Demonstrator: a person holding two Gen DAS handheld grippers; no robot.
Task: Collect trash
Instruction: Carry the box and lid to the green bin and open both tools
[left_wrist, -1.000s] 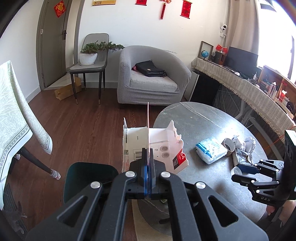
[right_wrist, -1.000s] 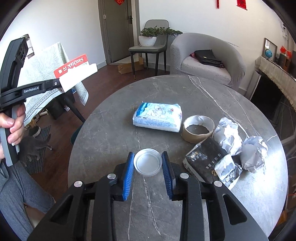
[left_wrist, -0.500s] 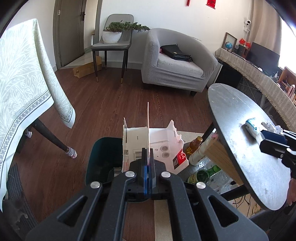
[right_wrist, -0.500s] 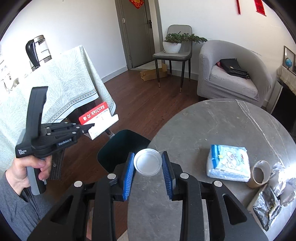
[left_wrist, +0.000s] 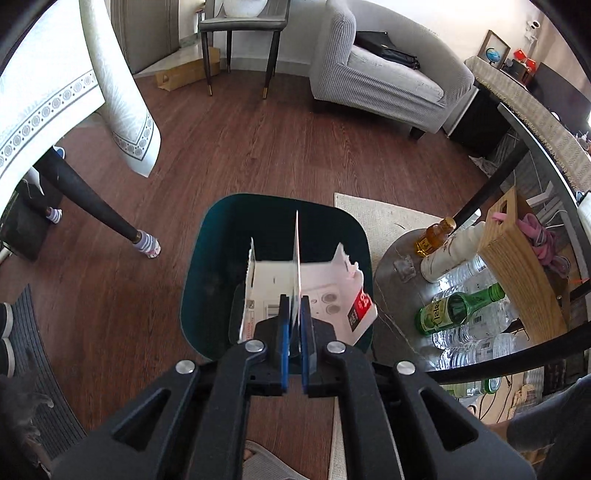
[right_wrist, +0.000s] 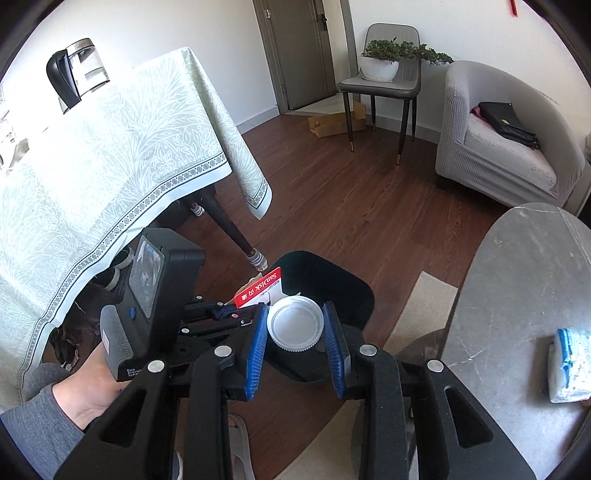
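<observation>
A torn white card package with a red corner (left_wrist: 325, 291) stands edge-on between the blue pads of my left gripper (left_wrist: 294, 306). The jaws are opening: a narrow gap shows beside the card, so both pads no longer press on it. It hangs directly over the dark teal bin (left_wrist: 207, 236) on the floor. In the right wrist view the same package (right_wrist: 258, 290) and left gripper (right_wrist: 229, 314) sit over the bin (right_wrist: 343, 280). My right gripper (right_wrist: 295, 310) is shut on a round white lid (right_wrist: 295, 328), held above the bin's near side.
A round grey table (right_wrist: 517, 280) with a blue tissue pack (right_wrist: 570, 365) is at the right. Bottles (left_wrist: 458, 310) and a wooden box (left_wrist: 517, 266) lie under it. A cloth-covered table (right_wrist: 92, 166) and its leg (left_wrist: 92, 206) stand left of the bin.
Both grippers swung from above the round table to the bin, the left one sinking low over it. The left pads, tight on the card before, have parted slightly. The lid stays gripped.
</observation>
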